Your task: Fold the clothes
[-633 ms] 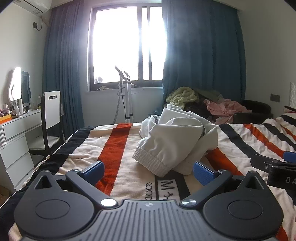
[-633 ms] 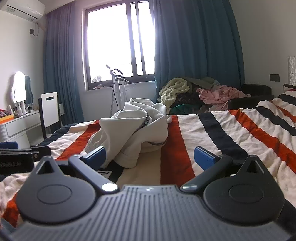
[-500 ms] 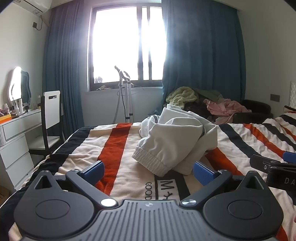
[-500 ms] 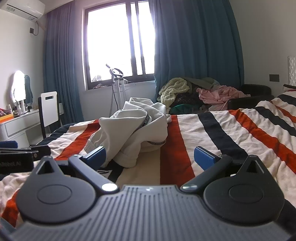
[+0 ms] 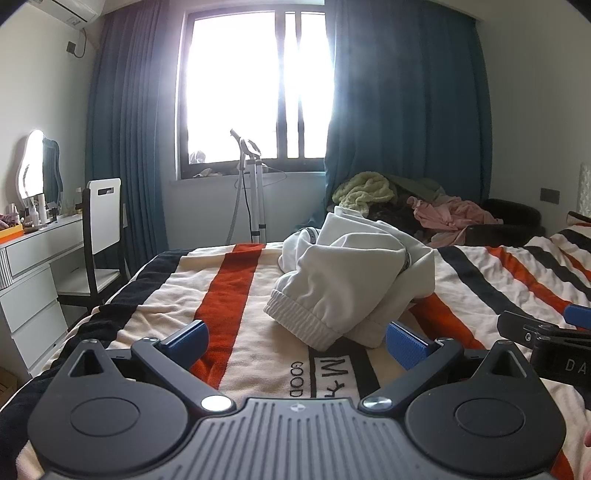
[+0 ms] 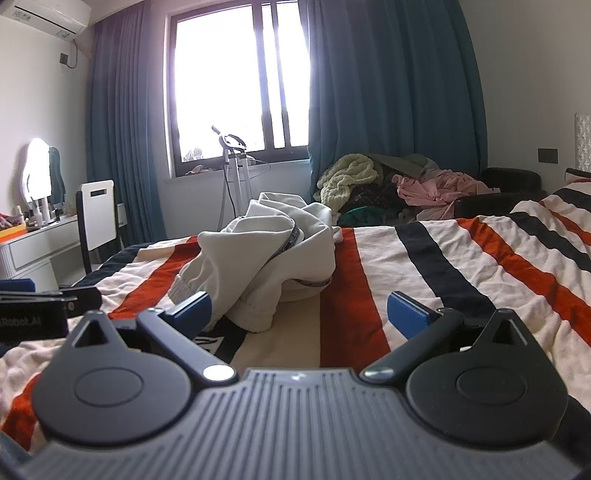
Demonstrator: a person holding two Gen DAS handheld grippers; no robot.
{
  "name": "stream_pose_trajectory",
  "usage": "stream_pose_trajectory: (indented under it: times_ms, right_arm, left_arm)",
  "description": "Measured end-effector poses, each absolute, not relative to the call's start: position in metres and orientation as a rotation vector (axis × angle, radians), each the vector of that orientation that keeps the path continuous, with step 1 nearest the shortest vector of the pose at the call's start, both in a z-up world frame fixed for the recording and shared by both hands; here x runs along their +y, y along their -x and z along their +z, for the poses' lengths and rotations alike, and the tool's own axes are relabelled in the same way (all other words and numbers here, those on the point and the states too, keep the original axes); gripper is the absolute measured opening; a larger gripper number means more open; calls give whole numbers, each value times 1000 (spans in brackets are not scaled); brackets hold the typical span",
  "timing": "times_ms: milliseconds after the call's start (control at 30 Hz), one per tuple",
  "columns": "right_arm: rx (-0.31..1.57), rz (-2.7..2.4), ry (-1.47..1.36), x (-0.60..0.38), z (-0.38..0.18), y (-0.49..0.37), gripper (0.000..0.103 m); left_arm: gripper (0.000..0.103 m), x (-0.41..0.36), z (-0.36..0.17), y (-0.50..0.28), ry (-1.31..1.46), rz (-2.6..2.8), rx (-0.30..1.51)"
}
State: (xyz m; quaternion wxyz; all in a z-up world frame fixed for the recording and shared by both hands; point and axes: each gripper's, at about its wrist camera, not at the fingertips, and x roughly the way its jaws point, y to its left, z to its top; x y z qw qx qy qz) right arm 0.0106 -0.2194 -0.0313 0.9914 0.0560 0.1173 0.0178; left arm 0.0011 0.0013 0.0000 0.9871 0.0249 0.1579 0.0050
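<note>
This is a bedroom in a home. A bed (image 5: pixel 229 295) spread with a striped blanket (image 6: pixel 461 266) in cream, orange and black fills the foreground. Teal curtains (image 5: pixel 406 110) hang either side of a bright window (image 5: pixel 255 85), with an air conditioner (image 6: pixel 48 16) high on the wall. To the left stand a white dressing table (image 5: pixel 37 251) (its lit mirror (image 5: pixel 31 166) and toiletry bottles on top) and a chair (image 5: pixel 101 221). A heap of unsorted clothes (image 6: pixel 406 184) is piled beyond the bed.
</note>
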Motion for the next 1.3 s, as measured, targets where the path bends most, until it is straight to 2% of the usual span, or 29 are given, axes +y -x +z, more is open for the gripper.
stream_pose_trajectory:
  times_ms: [1300]
  right_arm:
    - [228, 2, -116, -220, -33, -8, 103]
  left_arm:
    - [103, 2, -4, -3, -48, 22, 320]
